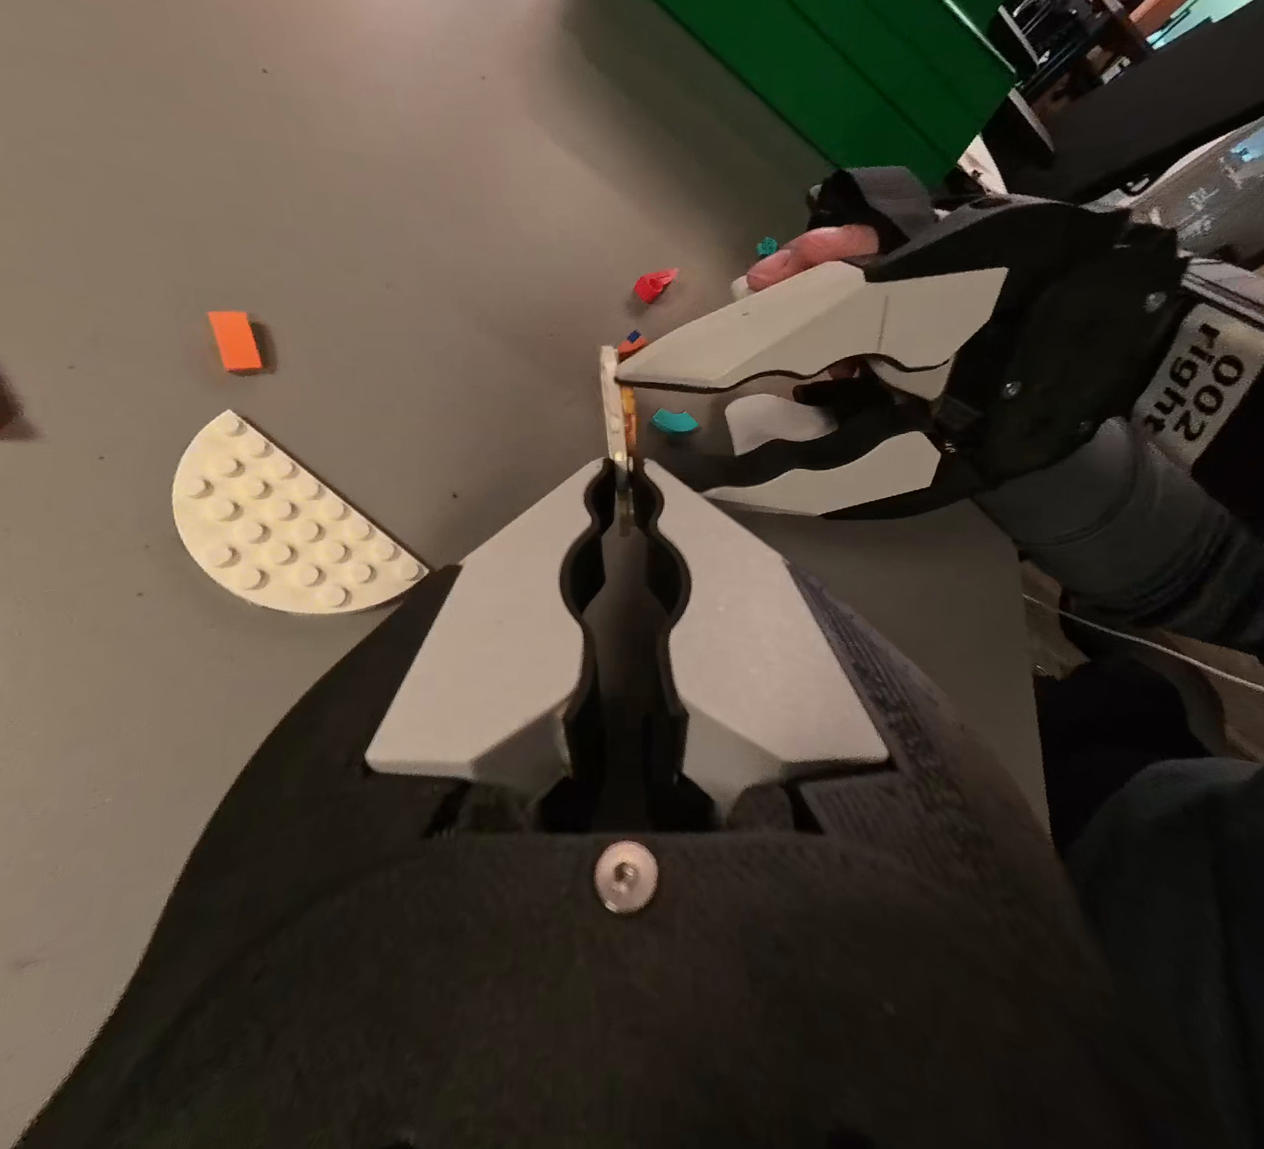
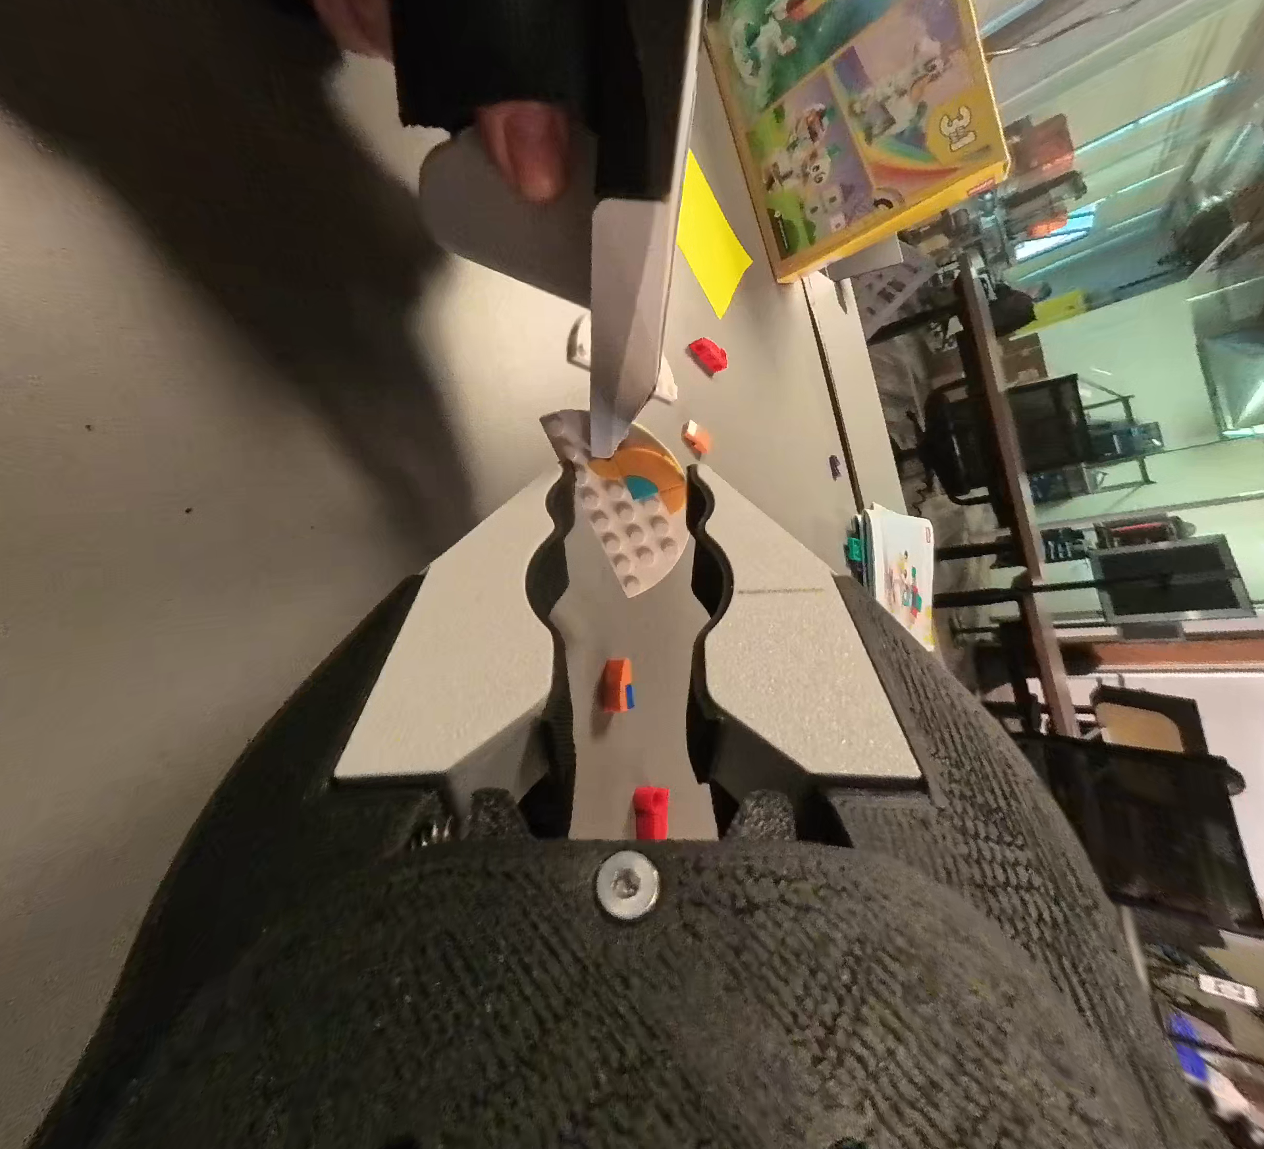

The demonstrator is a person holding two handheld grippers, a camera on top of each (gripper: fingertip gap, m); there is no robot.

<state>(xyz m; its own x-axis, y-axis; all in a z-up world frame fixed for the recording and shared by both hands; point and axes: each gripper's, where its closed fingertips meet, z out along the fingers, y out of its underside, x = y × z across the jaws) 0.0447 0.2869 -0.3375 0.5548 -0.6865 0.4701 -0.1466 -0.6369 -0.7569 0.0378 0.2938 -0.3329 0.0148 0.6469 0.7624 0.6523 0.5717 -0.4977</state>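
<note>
My left gripper (image 1: 624,466) is shut on the edge of a white half-round studded plate (image 1: 613,405), held upright above the grey table. The plate carries round orange tiles (image 2: 650,466) and a teal quarter tile (image 2: 639,487) on part of its studded face (image 2: 636,541). My right gripper (image 2: 629,476) is open, its two fingers either side of the plate. In the left wrist view the right gripper (image 1: 667,432) comes in from the right, and its upper fingertip (image 1: 626,376) touches the plate's tiled side. The left gripper (image 2: 609,432) enters the right wrist view from above.
On the table lie a second white half-round plate (image 1: 273,521), an orange tile (image 1: 234,341), a red piece (image 1: 653,285), a teal curved piece (image 1: 674,422) and an orange-and-blue piece (image 2: 617,685). A green box (image 1: 786,21), a toy box (image 2: 855,90) and a yellow sheet (image 2: 708,240) stand farther off. The tips of both grippers are at nearly the same place.
</note>
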